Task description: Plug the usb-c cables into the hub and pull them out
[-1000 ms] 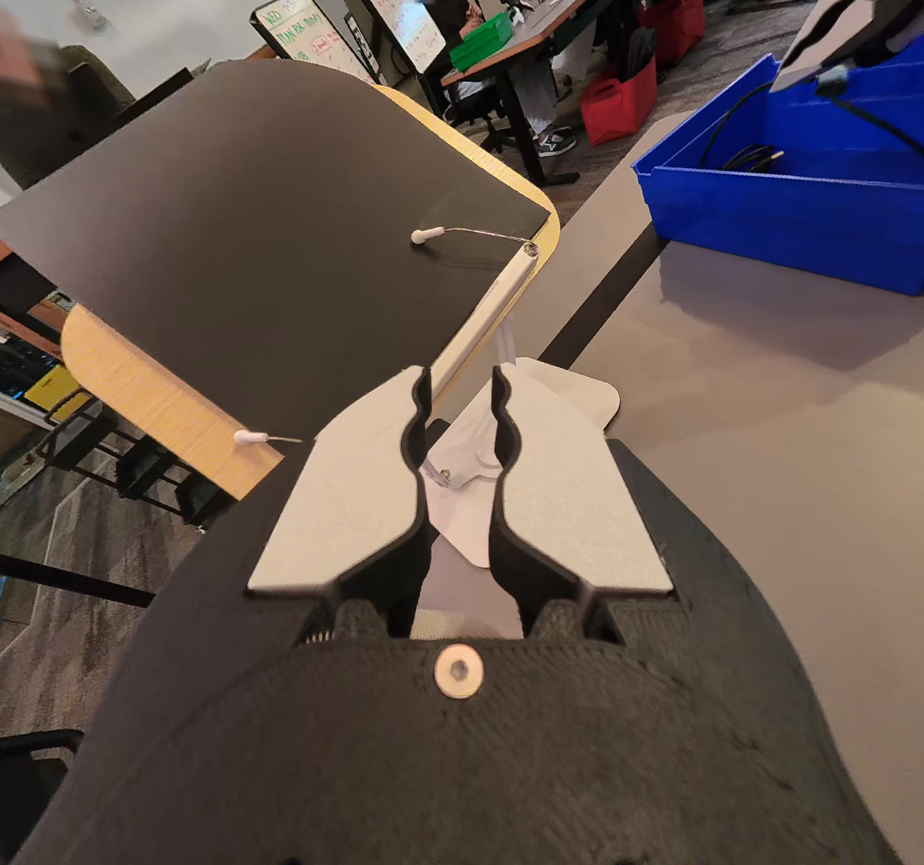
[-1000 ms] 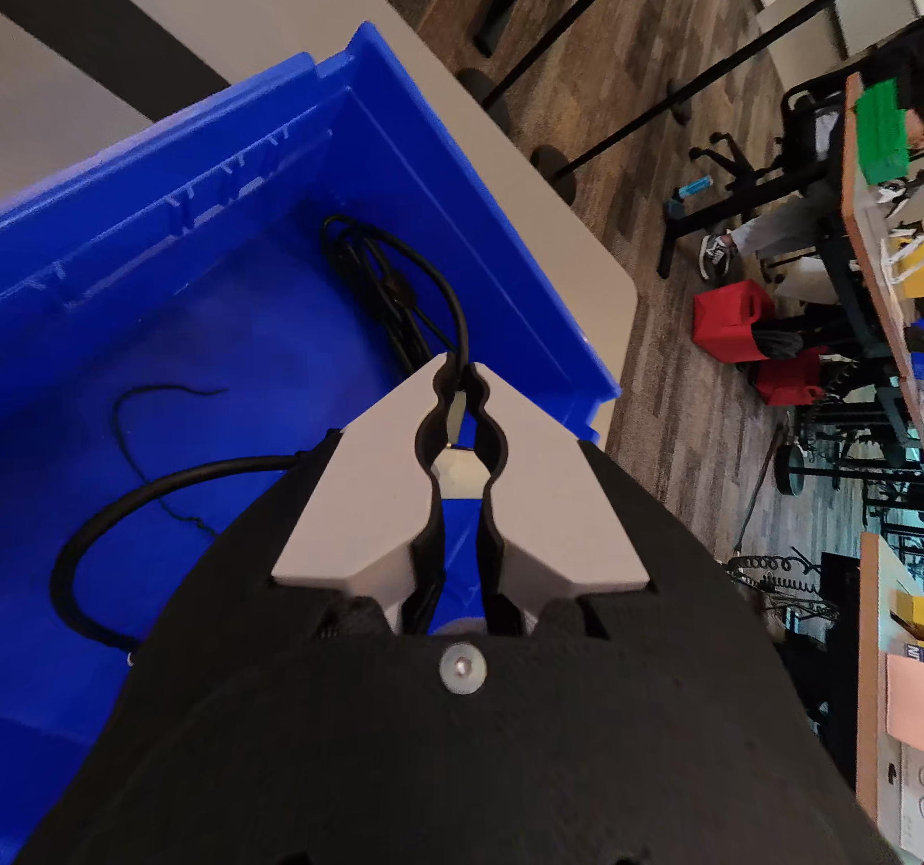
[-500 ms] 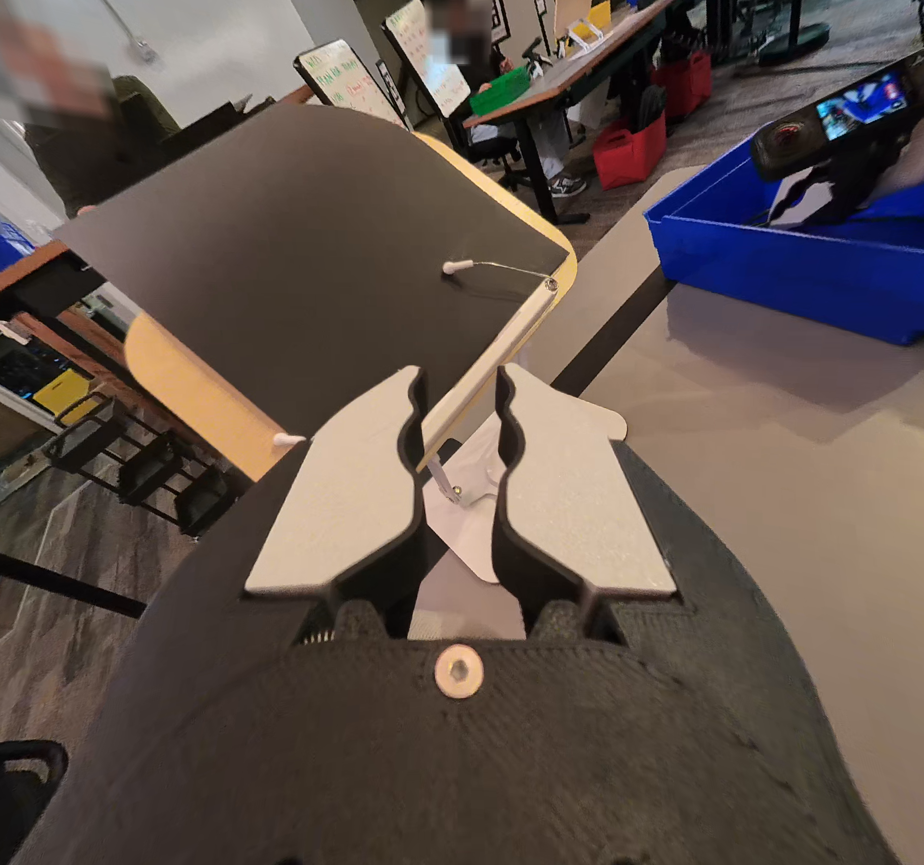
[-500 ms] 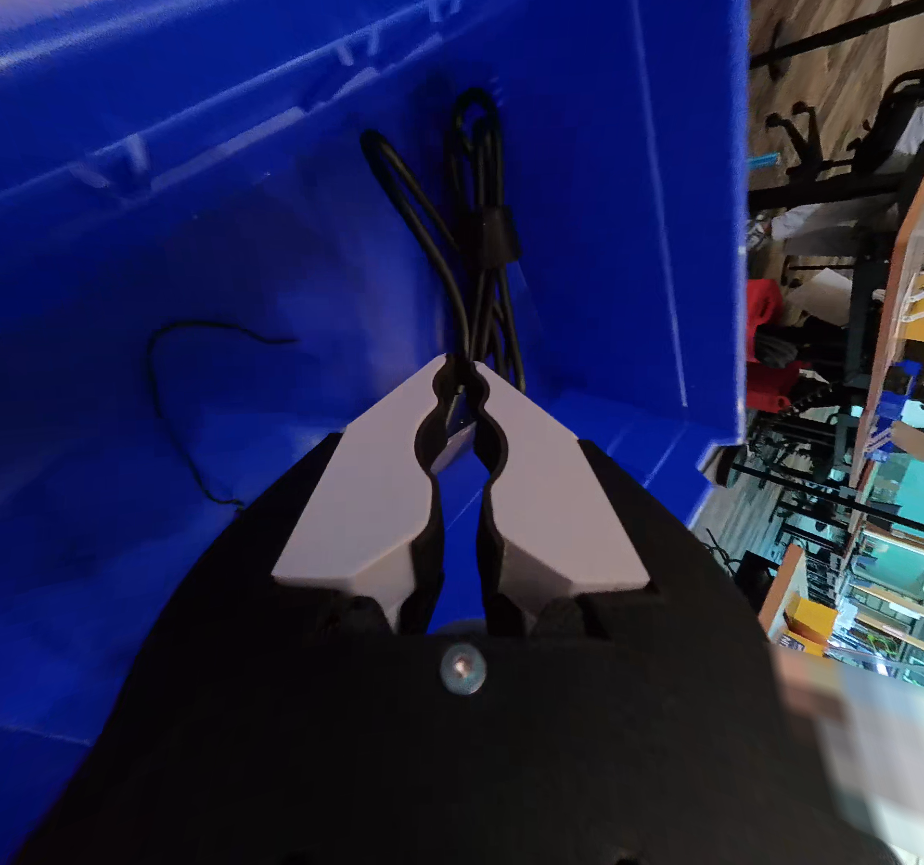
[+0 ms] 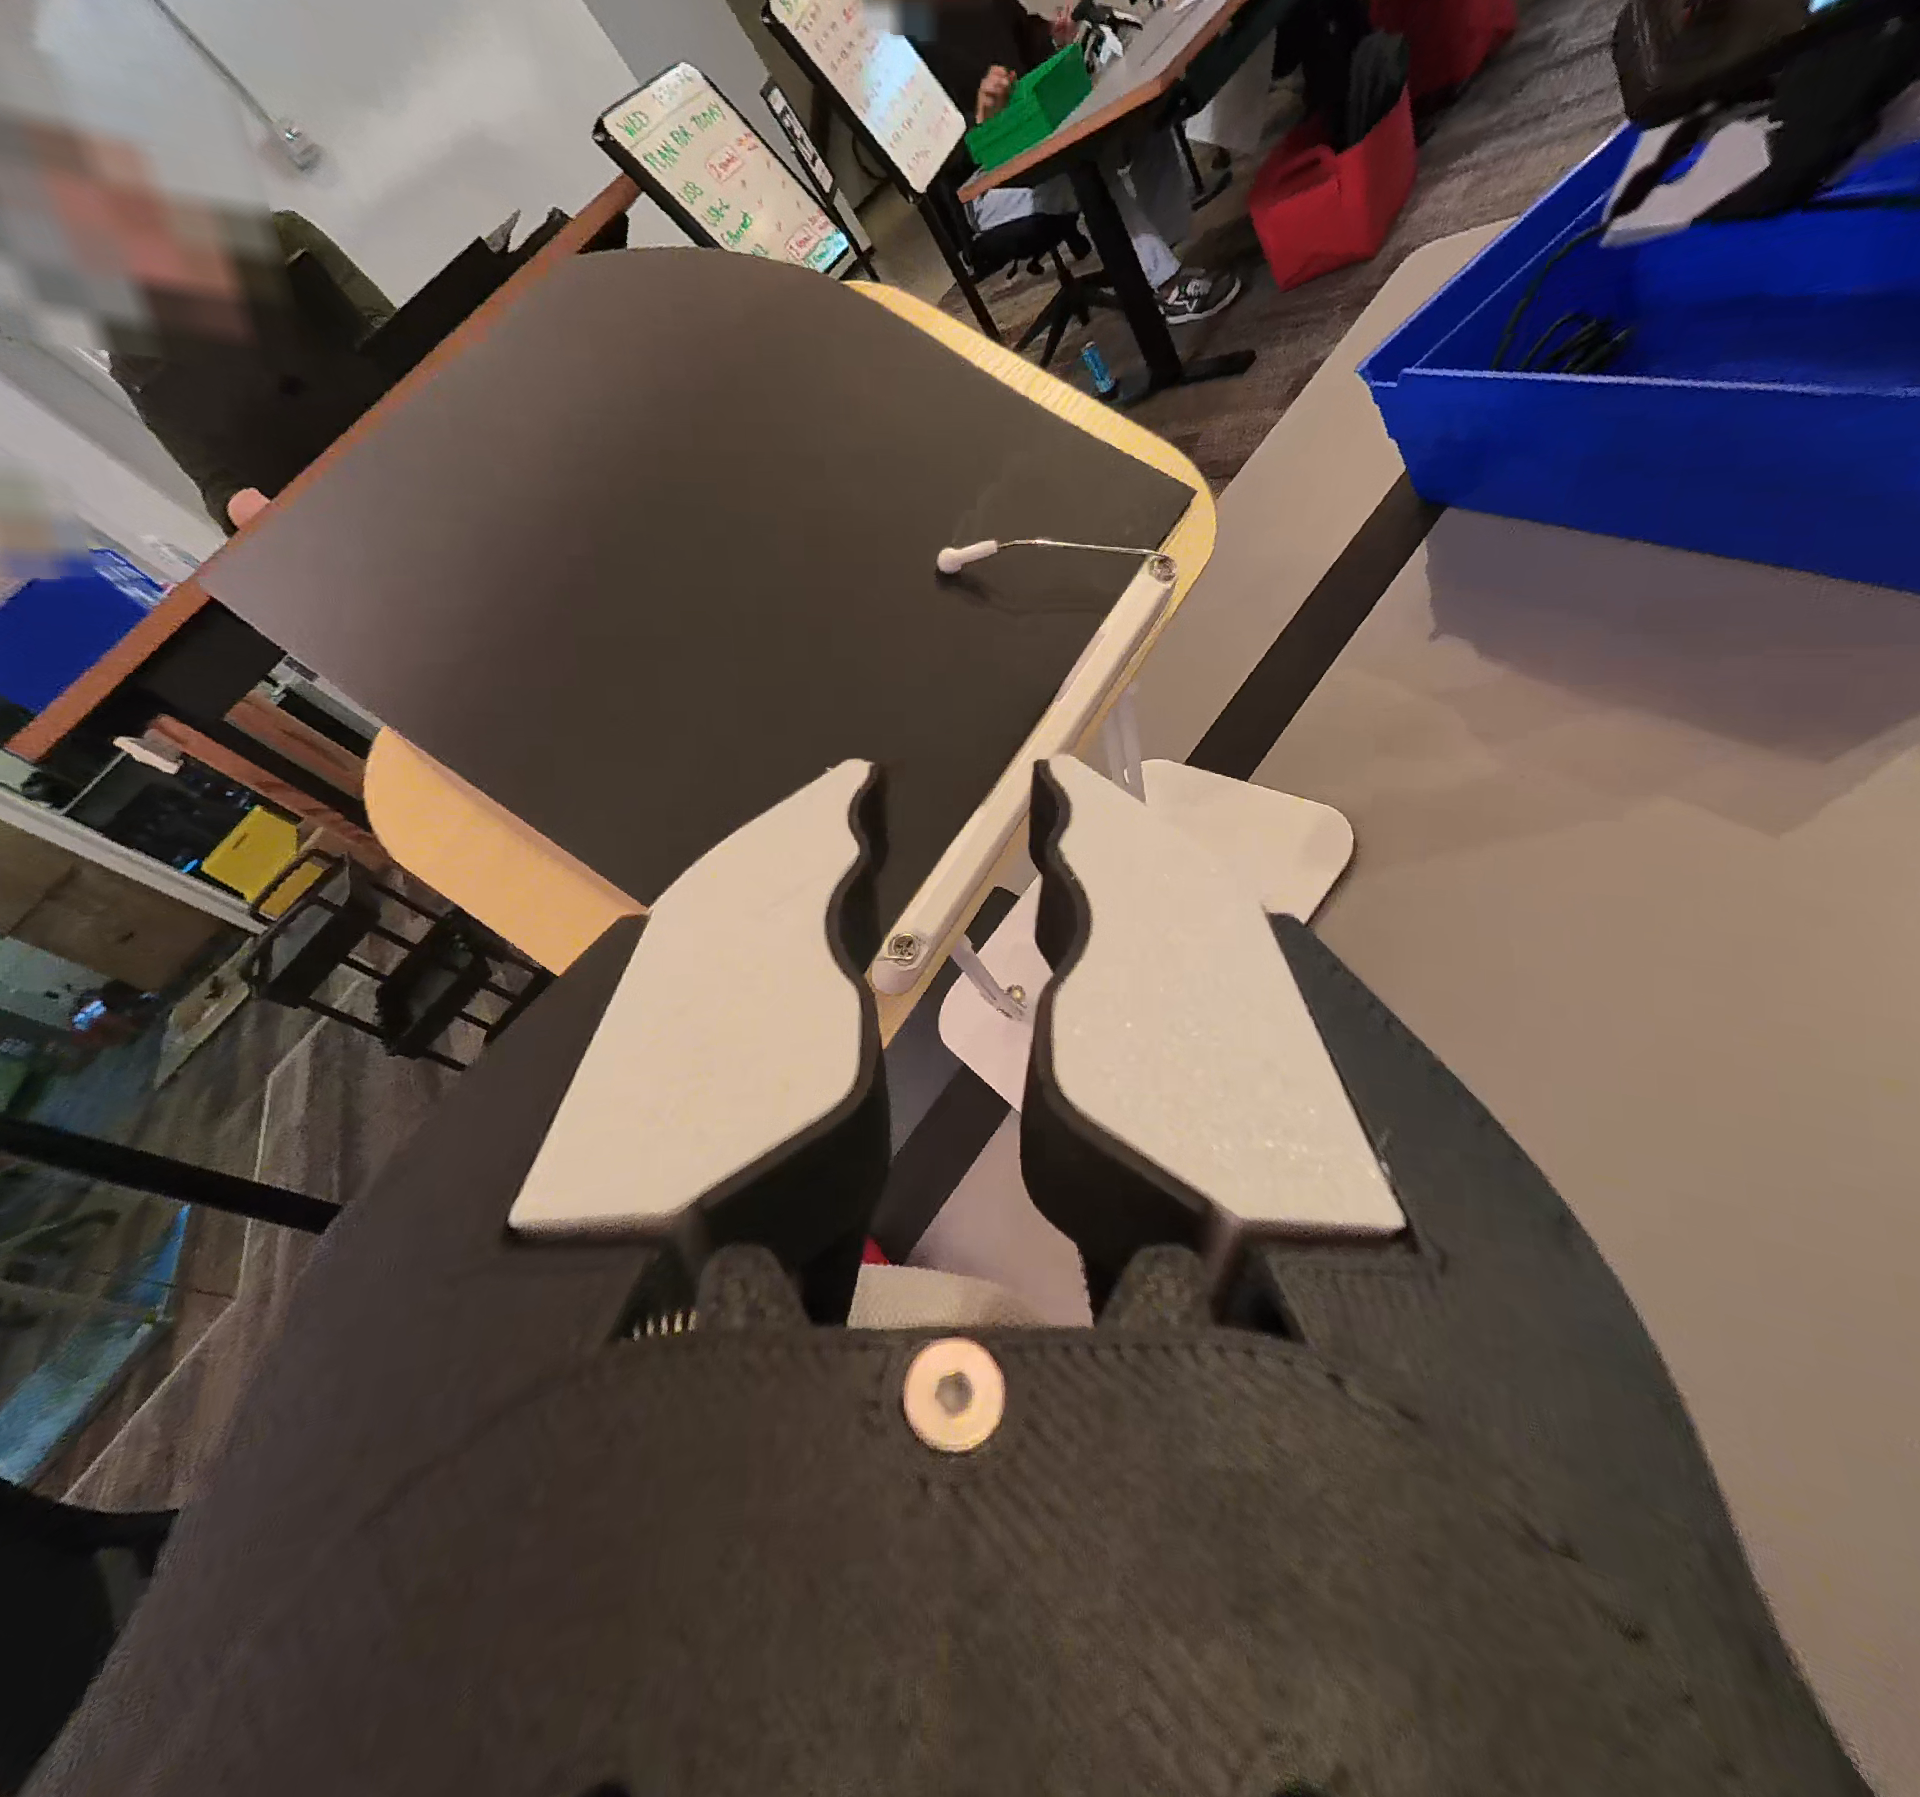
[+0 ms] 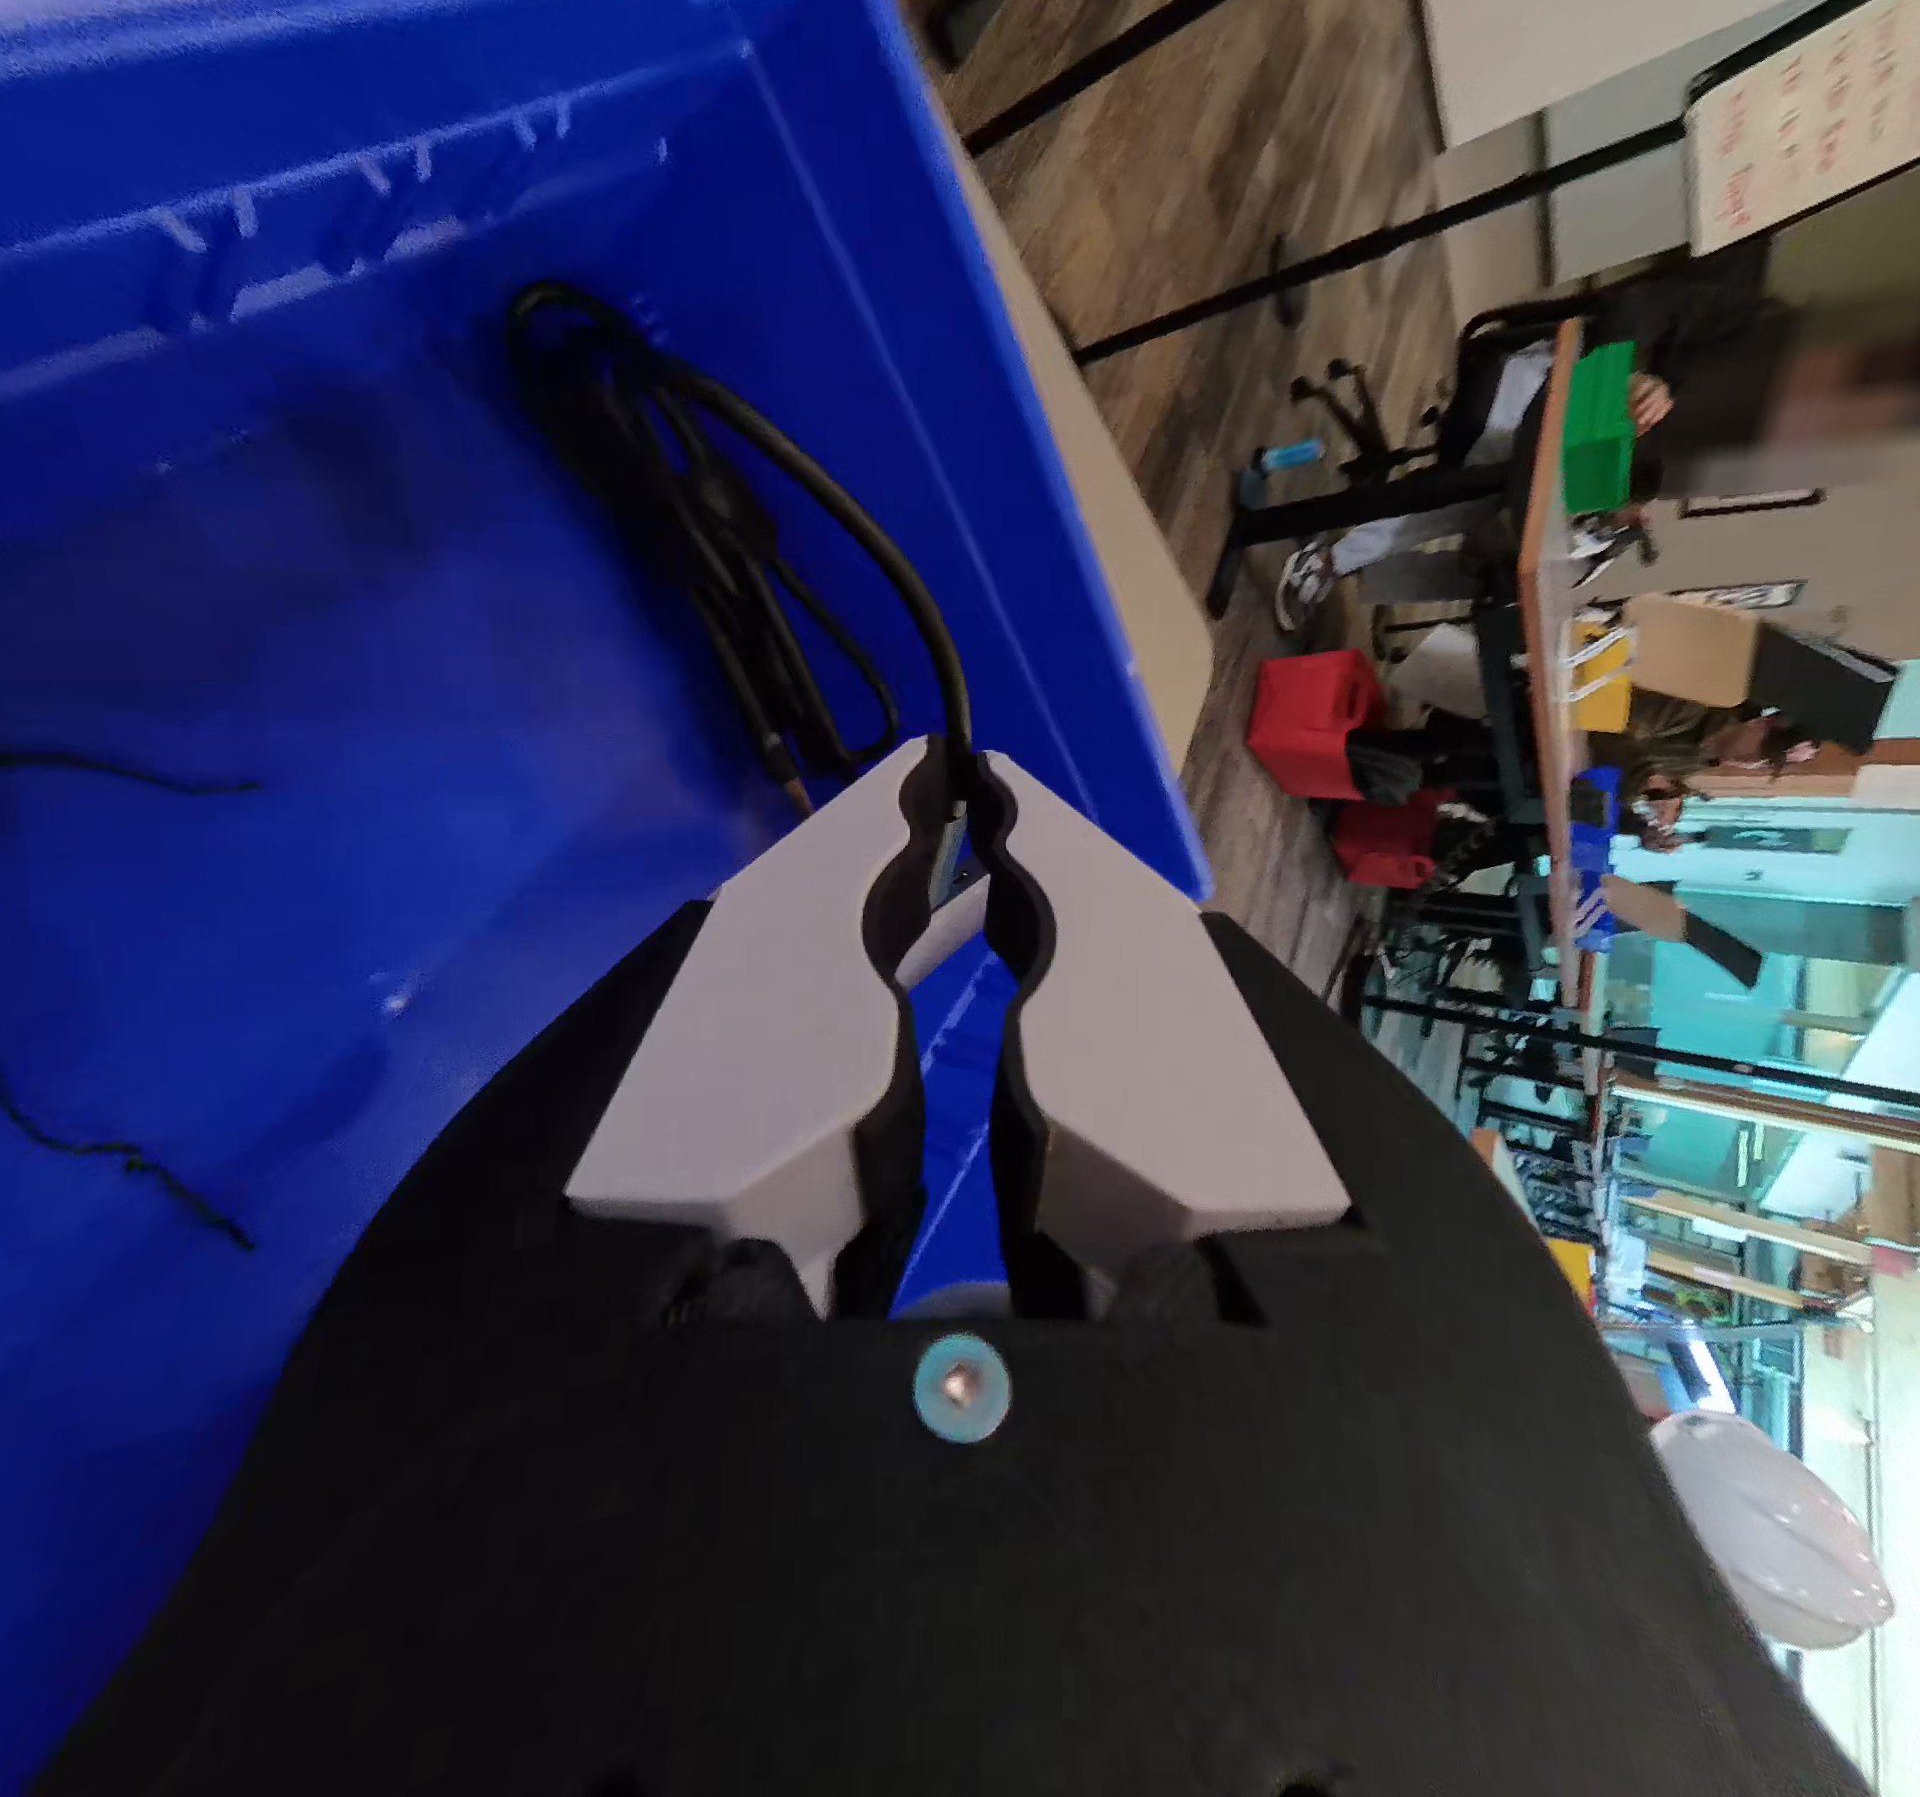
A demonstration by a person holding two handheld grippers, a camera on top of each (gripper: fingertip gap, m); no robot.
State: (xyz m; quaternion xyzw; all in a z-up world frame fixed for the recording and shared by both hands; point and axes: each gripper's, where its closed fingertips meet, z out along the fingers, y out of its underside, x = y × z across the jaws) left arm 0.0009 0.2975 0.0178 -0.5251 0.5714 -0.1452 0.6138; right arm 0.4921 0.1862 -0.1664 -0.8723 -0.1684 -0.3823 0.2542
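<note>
The left gripper [image 5: 954, 812] stands with its jaws apart and nothing between them, hovering over the near edge of the grey table [image 5: 1558, 916], pointed toward a black board [image 5: 675, 552] on a white stand [image 5: 1247, 822]. No hub can be made out in either view; its place cannot be told. Well off to the right sits the blue bin [image 5: 1662, 459], and the right gripper [image 5: 1683, 178] shows above it, far from the left one. In the right wrist view the right gripper [image 6: 954, 760] has its jaws drawn together at the tips, clamped on the plug end of a black cable [image 6: 894, 563]. The plug's long axis runs along the fingers, with the cord leaving forward past the tips and arching down to a bundled coil [image 6: 717, 500] lying on the floor of the blue bin [image 6: 312, 604] by its far wall. A thin loose black strand [image 6: 125, 1155] lies apart on the left. Judgement: the right gripper alone bears the cable, so the carry to the hub falls to it; the metal tip's facing is hidden between the fingers.
</note>
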